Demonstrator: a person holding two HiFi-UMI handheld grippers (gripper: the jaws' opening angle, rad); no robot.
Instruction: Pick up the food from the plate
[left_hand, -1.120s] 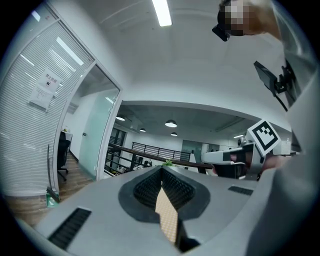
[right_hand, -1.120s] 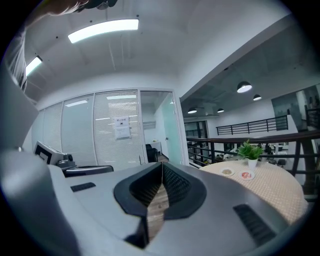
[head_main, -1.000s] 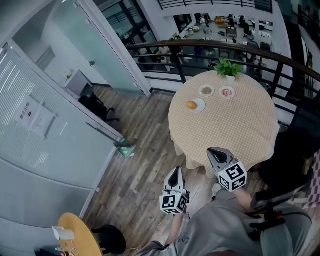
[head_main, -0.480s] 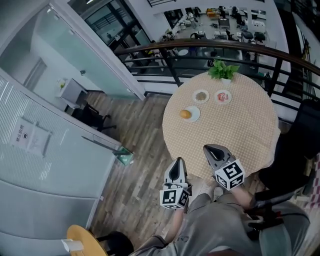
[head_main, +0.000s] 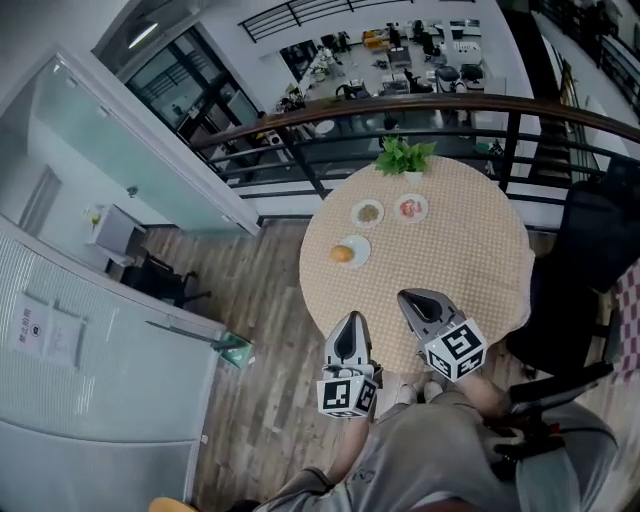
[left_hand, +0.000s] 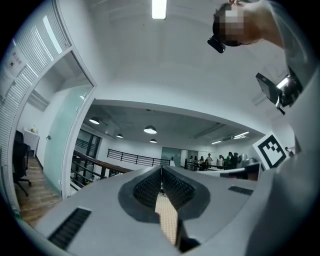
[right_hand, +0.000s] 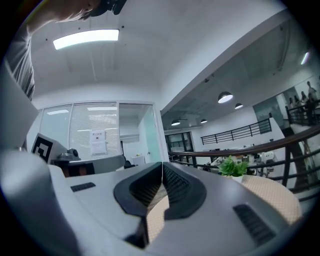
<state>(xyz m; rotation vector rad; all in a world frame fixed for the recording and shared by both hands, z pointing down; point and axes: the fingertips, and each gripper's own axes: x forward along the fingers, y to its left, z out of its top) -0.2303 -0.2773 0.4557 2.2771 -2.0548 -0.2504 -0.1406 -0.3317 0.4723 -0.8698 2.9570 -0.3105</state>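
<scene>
Head view shows the orange food on its plate well ahead of my left gripper and right gripper, both with jaws together and empty, so I should part one before closing in.

Office mezzanine, glass partitions, railing, desks below

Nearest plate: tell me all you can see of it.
The nearest plate is small, round and white, lying flat on the checked tablecloth near the table's left edge in the head view. One rounded orange-yellow food piece sits on its left part. Nothing else touches it. Its material is too small to tell.
</scene>
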